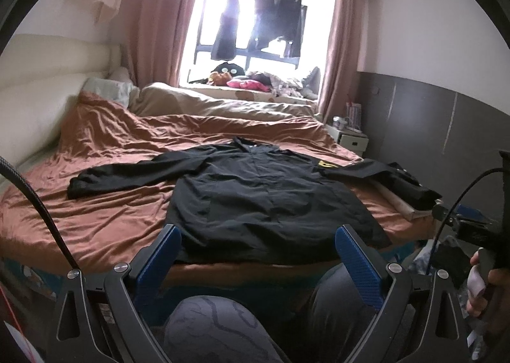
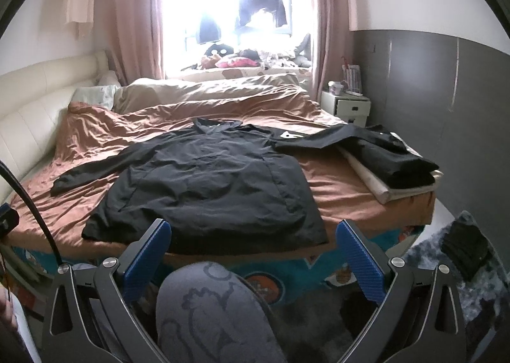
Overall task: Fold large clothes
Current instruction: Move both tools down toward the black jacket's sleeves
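A large black long-sleeved garment (image 1: pixel 251 190) lies spread flat on the brown bed sheet (image 1: pixel 105 203), collar toward the window, both sleeves stretched out sideways. It also shows in the right wrist view (image 2: pixel 207 184). My left gripper (image 1: pixel 258 235) is open and empty, held just short of the garment's near hem at the bed's front edge. My right gripper (image 2: pixel 253 229) is open and empty, also just short of the hem. The right sleeve (image 2: pixel 322 139) reaches toward a stack of folded dark clothes (image 2: pixel 401 159).
The folded dark stack sits on a folded pale cloth (image 2: pixel 376 184) at the bed's right edge. A beige duvet (image 1: pixel 223 104) lies at the far side, a cream headboard (image 1: pixel 35 101) at left, a white nightstand (image 2: pixel 346 106) at right. My knees (image 2: pixel 216 312) are below the grippers.
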`<state>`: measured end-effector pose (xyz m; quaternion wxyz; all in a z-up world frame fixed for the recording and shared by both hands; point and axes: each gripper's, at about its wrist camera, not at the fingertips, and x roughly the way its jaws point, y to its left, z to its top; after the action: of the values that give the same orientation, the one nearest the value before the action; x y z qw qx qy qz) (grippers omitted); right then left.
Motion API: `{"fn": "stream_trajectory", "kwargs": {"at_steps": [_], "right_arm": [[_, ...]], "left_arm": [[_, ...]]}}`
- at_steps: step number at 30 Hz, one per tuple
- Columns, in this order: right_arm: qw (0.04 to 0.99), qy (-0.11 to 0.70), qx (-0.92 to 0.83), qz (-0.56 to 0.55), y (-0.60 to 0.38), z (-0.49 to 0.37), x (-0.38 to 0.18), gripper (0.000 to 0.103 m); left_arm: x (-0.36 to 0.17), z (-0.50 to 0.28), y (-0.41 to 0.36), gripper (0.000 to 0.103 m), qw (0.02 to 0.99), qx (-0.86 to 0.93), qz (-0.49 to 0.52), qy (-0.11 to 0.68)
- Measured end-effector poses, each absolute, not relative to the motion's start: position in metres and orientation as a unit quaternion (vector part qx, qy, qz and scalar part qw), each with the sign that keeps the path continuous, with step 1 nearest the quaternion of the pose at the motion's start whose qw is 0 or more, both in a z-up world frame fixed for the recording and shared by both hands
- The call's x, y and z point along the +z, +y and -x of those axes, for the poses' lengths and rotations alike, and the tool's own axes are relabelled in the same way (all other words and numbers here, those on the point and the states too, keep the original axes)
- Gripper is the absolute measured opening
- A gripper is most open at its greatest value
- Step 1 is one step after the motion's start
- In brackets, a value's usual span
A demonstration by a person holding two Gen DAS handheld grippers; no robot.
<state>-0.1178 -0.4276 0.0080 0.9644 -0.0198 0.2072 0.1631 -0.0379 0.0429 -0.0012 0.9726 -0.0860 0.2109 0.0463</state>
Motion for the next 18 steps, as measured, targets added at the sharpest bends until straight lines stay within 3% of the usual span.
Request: {"fn": "stream_trajectory", "kwargs": {"at_steps": [18], "right_arm": [[0.927,0.249,0.279,0.033,-0.354,0.018,-0.005,0.103]], "left_arm": [[-0.034,-0.015,0.132,0.098,0.951,0.126,0.124,0.255]]}}
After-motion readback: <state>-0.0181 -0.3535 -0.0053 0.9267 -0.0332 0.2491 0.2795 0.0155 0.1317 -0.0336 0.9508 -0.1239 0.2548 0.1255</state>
